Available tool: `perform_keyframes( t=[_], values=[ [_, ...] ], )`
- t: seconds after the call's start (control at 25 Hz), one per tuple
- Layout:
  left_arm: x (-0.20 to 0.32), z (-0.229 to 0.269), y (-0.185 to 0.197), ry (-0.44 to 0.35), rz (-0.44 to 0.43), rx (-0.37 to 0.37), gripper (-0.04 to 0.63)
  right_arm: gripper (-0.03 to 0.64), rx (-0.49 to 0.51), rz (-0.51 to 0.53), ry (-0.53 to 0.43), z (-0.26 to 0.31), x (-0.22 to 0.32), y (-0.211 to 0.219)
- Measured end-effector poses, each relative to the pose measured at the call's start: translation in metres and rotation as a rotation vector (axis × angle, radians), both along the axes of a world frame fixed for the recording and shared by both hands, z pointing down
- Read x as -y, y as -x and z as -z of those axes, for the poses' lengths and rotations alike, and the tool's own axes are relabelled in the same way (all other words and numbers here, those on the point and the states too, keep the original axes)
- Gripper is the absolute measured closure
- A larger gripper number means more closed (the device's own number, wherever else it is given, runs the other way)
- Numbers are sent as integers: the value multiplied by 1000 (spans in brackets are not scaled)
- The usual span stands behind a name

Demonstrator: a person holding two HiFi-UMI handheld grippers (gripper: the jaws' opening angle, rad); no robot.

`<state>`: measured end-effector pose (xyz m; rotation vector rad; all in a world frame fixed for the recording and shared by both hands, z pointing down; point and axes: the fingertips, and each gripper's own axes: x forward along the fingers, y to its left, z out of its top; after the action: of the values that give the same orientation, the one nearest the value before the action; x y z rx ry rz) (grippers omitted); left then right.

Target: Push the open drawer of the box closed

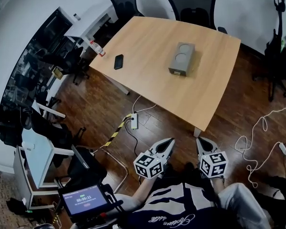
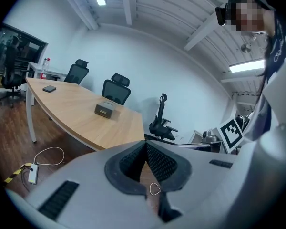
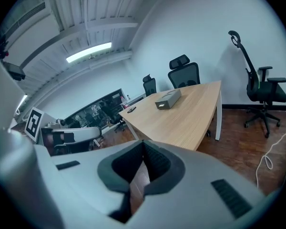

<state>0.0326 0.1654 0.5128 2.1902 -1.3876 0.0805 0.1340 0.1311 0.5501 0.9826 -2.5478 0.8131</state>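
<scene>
My left gripper (image 1: pixel 168 143) and right gripper (image 1: pixel 200 142) both hang low in front of my body, each with its jaws pressed together at the tips and nothing between them. That suits me, since a push needs no grasp. The grey box (image 1: pixel 182 58) sits well apart from me, at about 12 o'clock, on the wooden table (image 1: pixel 148 82). Its drawer (image 1: pixel 177 72) is on the short end that faces me. From here it is too small for me to tell how far out the drawer stands. A black phone (image 1: pixel 118 61) lies at the box's 9 o'clock, well clear of my path. I judge the task not yet begun: I must first walk up to the near table edge, minding the power strip (image 1: pixel 134 121) and its cable on the floor at my 11 o'clock. To do it well I would keep one gripper's tips together, set them flat on the middle of the drawer front, and press straight toward 12 o'clock along the box's length. The box looks light, so I would brace its far end with the other gripper to stop it sliding.
</scene>
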Motion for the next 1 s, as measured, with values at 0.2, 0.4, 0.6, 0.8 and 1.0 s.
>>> perform_keyframes(
  t=[0.2,0.4,0.6,0.8,1.0],
  values=[
    [-18,-3,1,-7,-17,6,594,620,-8,-6,-11,0,-13,3],
    [-59,4,12,-24,-13,29,594,618,-15,0,-38,15,-53,9],
    [-85,4,27,-33,-20,33,594,618,-33,12,-56,21,-84,27],
    [-117,2,35,-44,-29,24,594,618,-37,22,-76,25,-113,43],
    [-143,4,51,-53,-17,20,594,618,-39,42,-95,30,-141,61]
  ],
)
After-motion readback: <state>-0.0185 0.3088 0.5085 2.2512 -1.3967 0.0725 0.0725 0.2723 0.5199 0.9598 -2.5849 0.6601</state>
